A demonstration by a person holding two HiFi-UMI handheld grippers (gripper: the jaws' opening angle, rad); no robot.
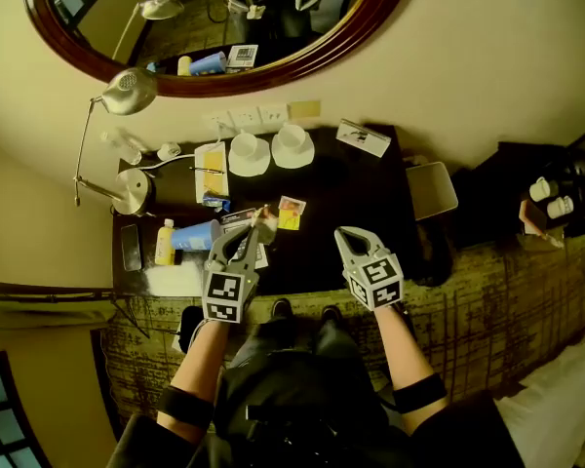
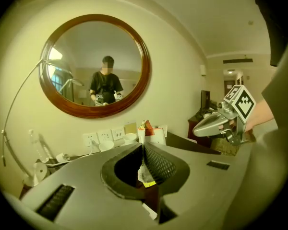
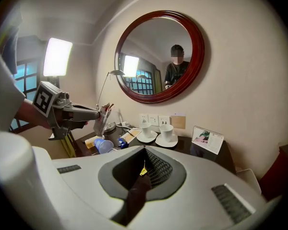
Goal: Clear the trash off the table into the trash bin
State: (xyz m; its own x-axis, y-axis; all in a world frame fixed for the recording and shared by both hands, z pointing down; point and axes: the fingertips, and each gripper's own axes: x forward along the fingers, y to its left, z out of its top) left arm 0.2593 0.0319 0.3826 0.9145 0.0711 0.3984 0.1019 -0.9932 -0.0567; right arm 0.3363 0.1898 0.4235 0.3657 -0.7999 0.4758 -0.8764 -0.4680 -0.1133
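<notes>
— Since the left tool (image 1: 256,224) is clamped on that wrapper (image 2: 145,173), how do you reckon it will behave on the way over?

— Like a scrap of film, I'd judge: next to no weight, limp, a bit slick. It's pinched by one edge at the tool's tip and the rest sticks out loose, held in the air over the near left part of the counter (image 1: 361,198).

— Firm enough hold?

— Looks it. The jaws are fully together with the film between them. Something that thin can slide out if swung fast, so I'd carry it gently. On release I'd expect it to flutter or cling to a pad.

— And the right tool (image 1: 349,234)?

— Closed as well, hovering over the near right of the counter. From above, nothing hangs from it. A speck of yellow shows at its jaw line in its own view, and I cannot tell whether that is nipped or just lying beyond.

— What else looks like trash?

— A small yellow packet (image 1: 291,213) lies flat just beyond the wrapper. It looks light and thin, so it's best taken by a raised corner. The blue cup (image 1: 197,234) on its side at the left is probably easy to crush, so take its rim.

— Where does it all go?

— A pale open box (image 1: 431,191) just off the counter's right end is likely the bin. The two cups on saucers (image 1: 249,154) at the far side are crockery, so leave them.
</notes>
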